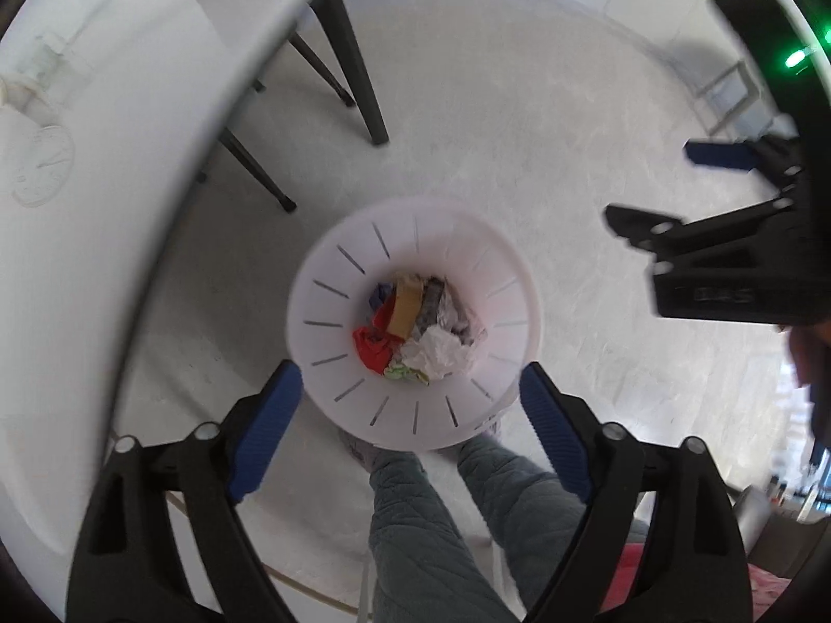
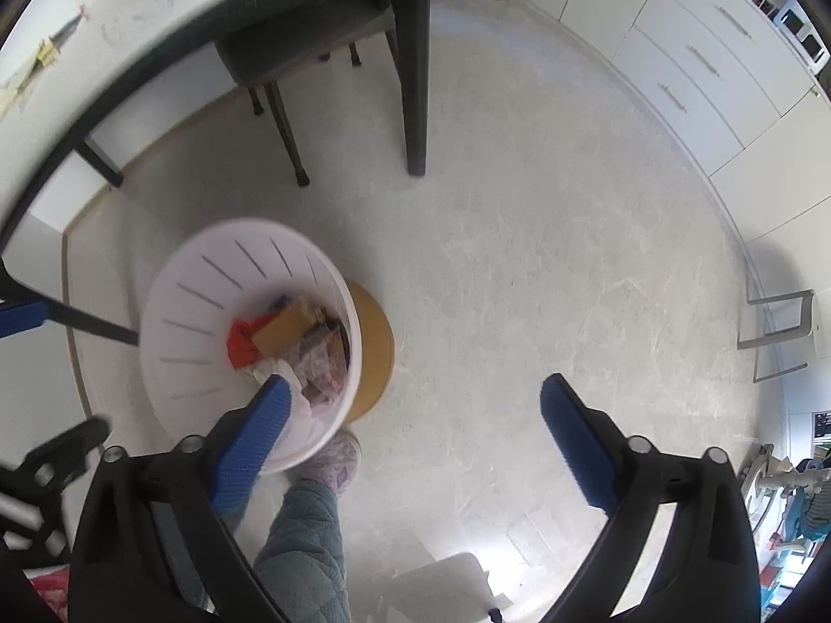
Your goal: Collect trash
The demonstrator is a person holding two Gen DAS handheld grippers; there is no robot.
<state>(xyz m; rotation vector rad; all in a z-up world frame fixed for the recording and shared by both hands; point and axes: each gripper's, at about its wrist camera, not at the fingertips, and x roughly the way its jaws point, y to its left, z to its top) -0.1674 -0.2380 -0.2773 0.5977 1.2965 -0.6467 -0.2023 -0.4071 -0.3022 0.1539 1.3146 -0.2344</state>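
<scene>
Bin (image 1: 332, 311): a white slotted wastebasket stands on the pale floor (image 2: 519, 285), seen from straight above in the left wrist view, just in front of the person's legs (image 1: 457, 509) in quilted grey-green trousers.
Trash (image 1: 415, 332): crumpled white paper, red and tan scraps and clear wrapping lie heaped at the bottom of the bin.
Left gripper (image 1: 410, 415): hovers over the bin, jaws wide apart and empty, the blue pads framing the near rim on either side.
Right gripper (image 2: 415, 436): held to the right of the bin above bare floor, jaws wide apart and empty; its left pad overlaps the bin's edge in its own view.
Disc (image 2: 376, 348): a round tan disc lies on the floor, partly hidden behind the bin.
Table (image 1: 130, 166): its white edge curves along the left, dark legs beneath.
Chair (image 2: 311, 46): a grey chair stands tucked under the table.
Cabinets (image 2: 701, 67): white drawer fronts line the far wall.
</scene>
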